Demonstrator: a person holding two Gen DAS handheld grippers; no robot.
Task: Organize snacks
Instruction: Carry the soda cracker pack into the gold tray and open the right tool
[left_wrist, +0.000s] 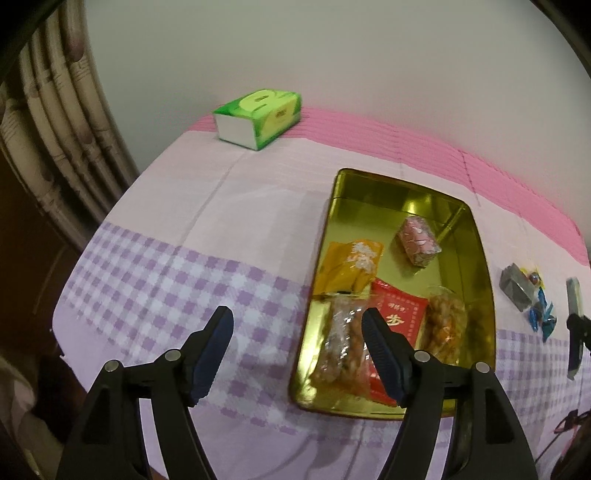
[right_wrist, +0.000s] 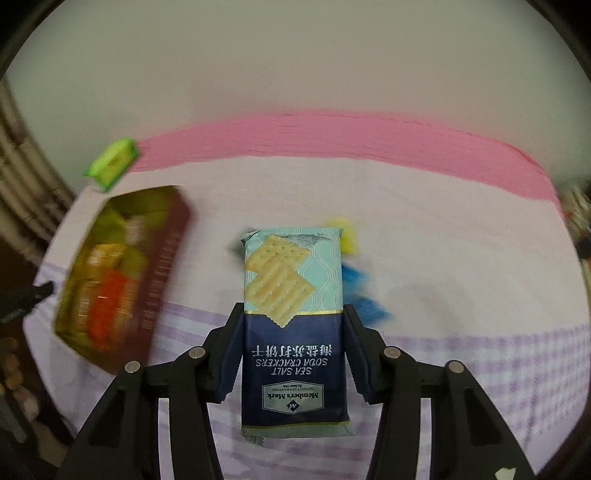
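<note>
While we hold the right tool (right_wrist: 293, 354) above the surface (right_wrist: 443, 229), its two fingers are clamped on the sides of a cracker pack (right_wrist: 293, 295) — a teal and navy packet printed with square crackers and the words "Sea Salt Soda Crackers", its lettering upside down to the camera. The pack hangs clear of the cloth, its light end pointing away from us. Behind it, blurred, lie a yellow wrapper (right_wrist: 345, 236) and some blue candy wrappers (right_wrist: 364, 291) on the cloth. Off to the left in that view sits the gold tin (right_wrist: 162, 266), its outer wall dark red, with snacks inside.

Our left tool (left_wrist: 297, 319) has its fingers apart with nothing between them; one blue-padded finger is over the checked cloth, the other over the near end of the tin (left_wrist: 480, 280). Inside the tin we see a yellow packet (left_wrist: 349, 269), a pink wrapped block (left_wrist: 417, 242), a red packet (left_wrist: 400, 317) and two clear bags of orange-brown snacks (left_wrist: 445, 325) — the yellow, red and clear ones crowd the near half, the pink one lies apart in the far half.

To the right of the tin, on the cloth, are a grey block (left_wrist: 515, 290) and a few small candies just beside it. A green tissue pack (left_wrist: 258, 118) stands at the far left corner of the surface, well apart from everything else, near the pink border.
</note>
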